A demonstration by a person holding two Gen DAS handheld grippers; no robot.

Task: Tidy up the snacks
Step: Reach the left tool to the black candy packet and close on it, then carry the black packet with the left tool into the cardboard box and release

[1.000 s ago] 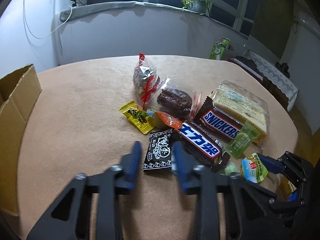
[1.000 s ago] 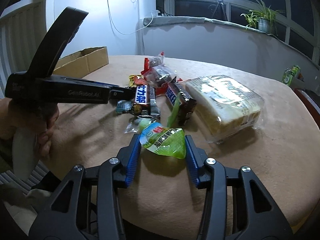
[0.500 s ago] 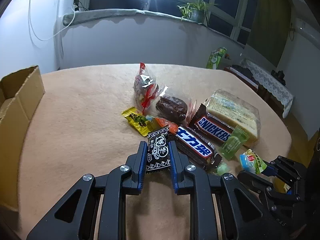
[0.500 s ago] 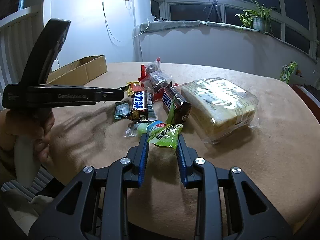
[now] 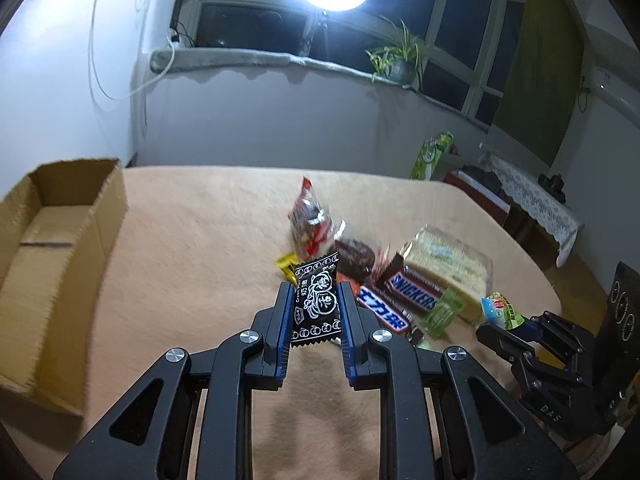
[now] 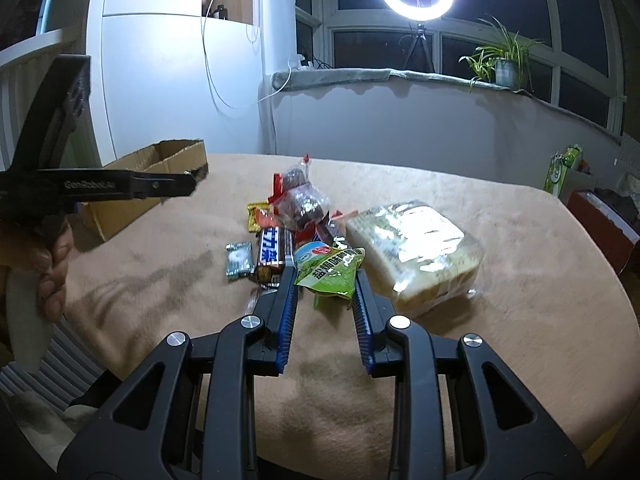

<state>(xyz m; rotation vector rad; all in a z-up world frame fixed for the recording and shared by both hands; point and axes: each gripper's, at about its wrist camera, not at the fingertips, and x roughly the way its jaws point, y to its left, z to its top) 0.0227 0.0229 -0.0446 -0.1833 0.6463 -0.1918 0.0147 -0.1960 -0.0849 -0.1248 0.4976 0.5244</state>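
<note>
Bare tan tablecloth [image 5: 192, 264] lies open between your snack pile and the cardboard box [image 5: 60, 264] at the table's left edge; what the box holds cannot be told. Your left gripper [image 5: 313, 308] is clamped on a black plum-candy sachet [image 5: 317, 300], lifted above the pile. Your right gripper [image 6: 325, 280] pinches a green snack packet [image 6: 330, 270], raised just in front of the wrapped bread [image 6: 416, 248] and Snickers bars [image 5: 414, 294]
</note>
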